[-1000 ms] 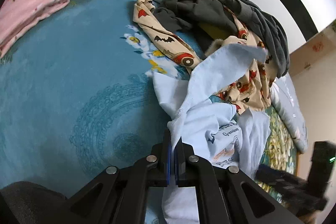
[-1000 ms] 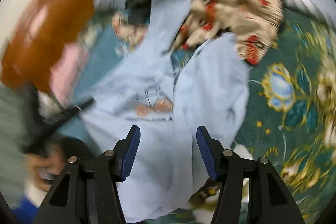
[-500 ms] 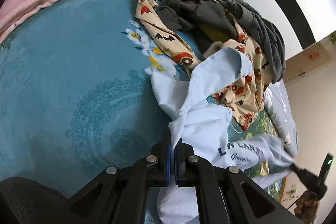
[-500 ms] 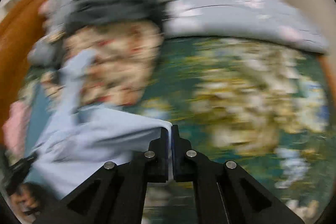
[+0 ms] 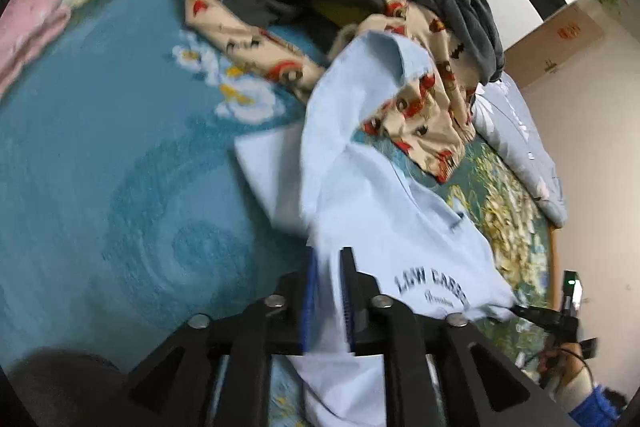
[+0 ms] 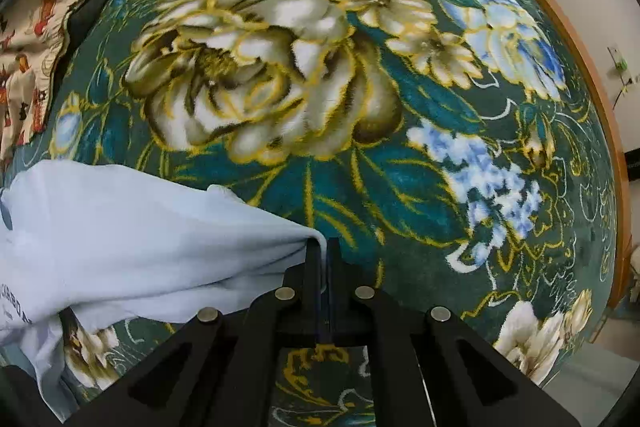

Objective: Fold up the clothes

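I have the pale blue shirt [image 5: 384, 211] spread partway across the blanket [image 5: 120, 155], printed side up, with its lettering visible at 4 o'clock in the left view. My left gripper [image 5: 328, 291] is at 6 o'clock in its own view; its jaws are opening, and shirt cloth runs between the blue pads [image 5: 309, 299] without being visibly pressed. My right gripper [image 6: 322, 267] has its jaws pressed together, pinching a corner of the shirt [image 6: 140, 239] over the flowered part of the blanket [image 6: 360, 75]. From that corner the cloth trails off toward 9 o'clock in the right view. In the left view the same right gripper [image 5: 532, 311] shows at 4 o'clock, at the far edge of the shirt, with the person's hand [image 5: 560, 359] behind it. Status: the shirt is being laid out, not yet folded. Its upper part, at 12 o'clock from my left gripper, is bunched and draped against the pile [image 5: 380, 7] of printed and grey clothes. That pile is untouched and unsorted. One pink garment [image 5: 28, 31] lies at 10 o'clock, apparently folded already, so I judge one item done. Remaining, in my judgement: flatten this shirt, clear it from the pile, fold it, then process each item in the pile.
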